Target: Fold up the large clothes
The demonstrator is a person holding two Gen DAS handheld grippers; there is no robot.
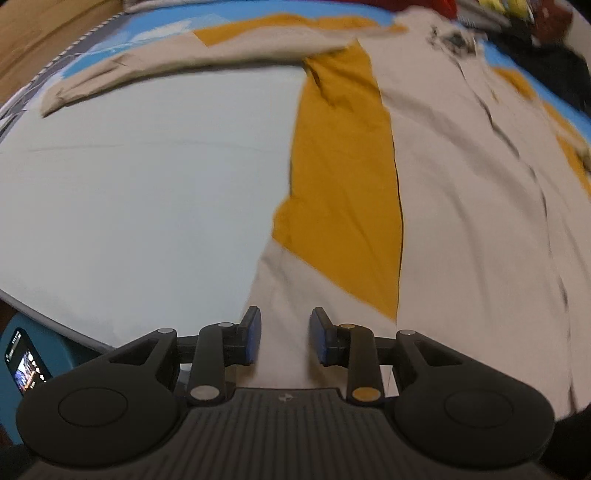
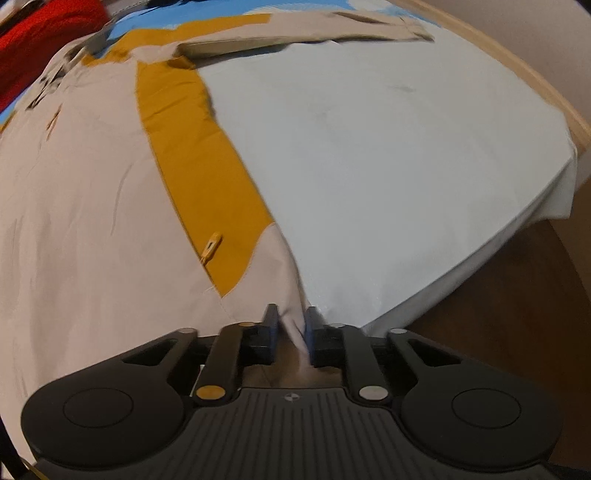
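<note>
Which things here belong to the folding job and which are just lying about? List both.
Job:
- jacket, beige and mustard, spread on the sheet
- left tool, open over the hem
- right tool, shut on the hem

Lying about:
- phone
- red cloth
- dark clothes

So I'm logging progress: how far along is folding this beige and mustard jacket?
Done: the beige and mustard jacket lies spread flat on the white sheet, sleeves out. In hand: the right gripper pinches its hem corner; the left gripper is open over the hem. Left: every fold.
</note>
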